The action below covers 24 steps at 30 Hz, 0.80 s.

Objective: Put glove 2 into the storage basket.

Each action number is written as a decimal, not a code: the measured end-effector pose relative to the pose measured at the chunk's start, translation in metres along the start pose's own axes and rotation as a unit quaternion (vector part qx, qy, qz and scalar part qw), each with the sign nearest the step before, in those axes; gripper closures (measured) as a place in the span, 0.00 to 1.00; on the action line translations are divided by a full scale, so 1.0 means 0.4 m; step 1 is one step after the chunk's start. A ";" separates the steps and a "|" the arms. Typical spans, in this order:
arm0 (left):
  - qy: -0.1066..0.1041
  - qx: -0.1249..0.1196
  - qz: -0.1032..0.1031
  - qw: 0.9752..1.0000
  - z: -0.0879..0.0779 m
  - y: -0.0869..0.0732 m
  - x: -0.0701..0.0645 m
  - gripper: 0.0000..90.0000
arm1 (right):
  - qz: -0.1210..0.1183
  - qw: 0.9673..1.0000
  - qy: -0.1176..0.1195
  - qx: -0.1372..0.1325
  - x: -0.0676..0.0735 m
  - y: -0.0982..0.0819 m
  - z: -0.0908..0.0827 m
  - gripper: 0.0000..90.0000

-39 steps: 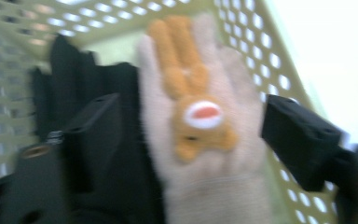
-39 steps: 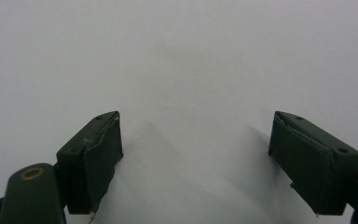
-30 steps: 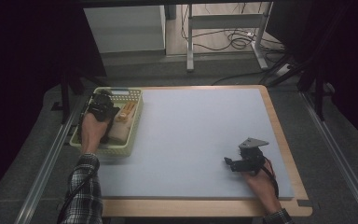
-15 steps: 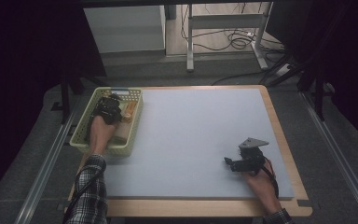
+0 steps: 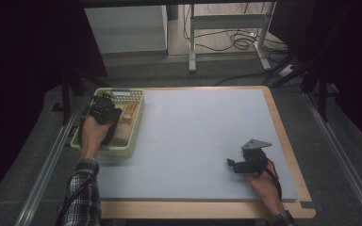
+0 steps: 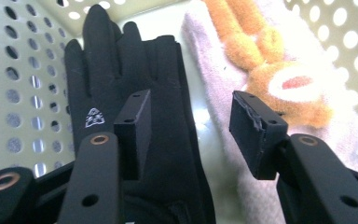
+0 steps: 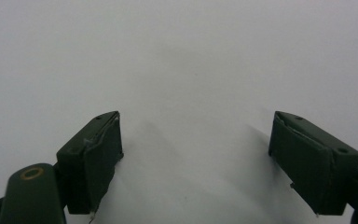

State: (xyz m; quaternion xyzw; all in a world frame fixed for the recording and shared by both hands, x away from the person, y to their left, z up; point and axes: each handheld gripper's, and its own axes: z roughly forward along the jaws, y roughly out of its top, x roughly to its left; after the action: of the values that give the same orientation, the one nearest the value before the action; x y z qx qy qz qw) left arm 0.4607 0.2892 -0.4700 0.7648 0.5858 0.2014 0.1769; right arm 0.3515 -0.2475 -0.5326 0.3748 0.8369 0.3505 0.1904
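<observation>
My left gripper (image 5: 103, 109) is down inside a pale green perforated basket (image 5: 114, 151) at the table's left edge. Its jaws have just been opening and now stand apart, with no pad pressing on anything (image 6: 189, 126). A black glove (image 6: 107, 70) lies flat on the basket floor under the left jaw. Beside it is a pinkish cloth (image 6: 205, 60) with an orange plush toy (image 6: 279, 79) on top. My right gripper (image 5: 233, 165) rests low at the table's front right, open over bare blue-grey surface (image 7: 196, 154), nothing between its jaws.
The blue-grey mat (image 5: 202, 132) covers the wooden-edged table (image 5: 290, 155). Metal rails run along both sides. Behind the table stand a white cabinet (image 5: 125, 28), a metal frame and floor cables (image 5: 235, 40).
The left hand has shifted slightly inside the basket, a little right and then back left. The right hand and its gripper have stayed where they were.
</observation>
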 end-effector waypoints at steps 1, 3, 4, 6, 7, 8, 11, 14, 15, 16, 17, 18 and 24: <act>0.000 -0.002 -0.002 1.000 -0.004 -0.001 0.003 0.55 | 0.000 1.000 0.000 0.000 0.000 0.000 0.000 0.19; -0.005 -0.007 -0.008 1.000 -0.013 -0.005 0.010 0.53 | 0.000 1.000 0.000 0.000 0.000 0.000 0.000 0.19; -0.008 -0.011 -0.011 1.000 -0.018 -0.007 0.014 0.53 | 0.000 1.000 0.000 0.000 0.000 0.000 0.000 0.19; -0.015 -0.015 -0.017 1.000 -0.028 -0.012 0.021 0.49 | 0.000 1.000 0.000 0.000 0.000 0.000 0.000 0.19; -0.015 -0.015 -0.017 1.000 -0.028 -0.012 0.021 0.48 | 0.000 1.000 0.000 0.000 0.000 0.000 0.000 0.19; -0.017 -0.020 -0.019 0.999 -0.034 -0.015 0.026 0.48 | 0.000 1.000 0.000 0.000 0.000 0.000 0.000 0.19; -0.023 -0.030 -0.030 0.999 -0.044 -0.020 0.032 0.44 | 0.000 1.000 0.000 0.000 0.000 0.000 0.000 0.19; -0.029 -0.036 -0.037 0.998 -0.052 -0.025 0.037 0.40 | -0.001 1.000 0.000 0.000 0.000 0.000 0.000 0.19; -0.029 -0.038 -0.039 0.998 -0.053 -0.027 0.038 0.39 | -0.001 1.000 0.000 0.000 0.000 0.000 0.000 0.19; -0.029 -0.039 -0.039 0.998 -0.056 -0.029 0.040 0.38 | -0.001 1.000 0.000 0.000 0.000 0.000 0.000 0.19; -0.030 -0.042 -0.041 0.998 -0.058 -0.031 0.041 0.36 | -0.001 1.000 0.000 0.000 0.000 0.000 0.000 0.19; -0.031 -0.043 -0.042 0.998 -0.060 -0.033 0.042 0.34 | -0.001 1.000 0.000 0.000 0.000 0.000 0.000 0.19; -0.041 -0.055 -0.052 0.996 -0.072 -0.044 0.044 0.25 | -0.001 1.000 -0.001 -0.001 0.001 0.000 0.000 0.19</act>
State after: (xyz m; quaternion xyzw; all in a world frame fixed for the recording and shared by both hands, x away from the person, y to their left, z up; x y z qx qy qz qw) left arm 0.4356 0.3118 -0.4524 0.7299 0.6055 0.1923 0.2523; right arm 0.3513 -0.2473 -0.5326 0.3742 0.8369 0.3506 0.1914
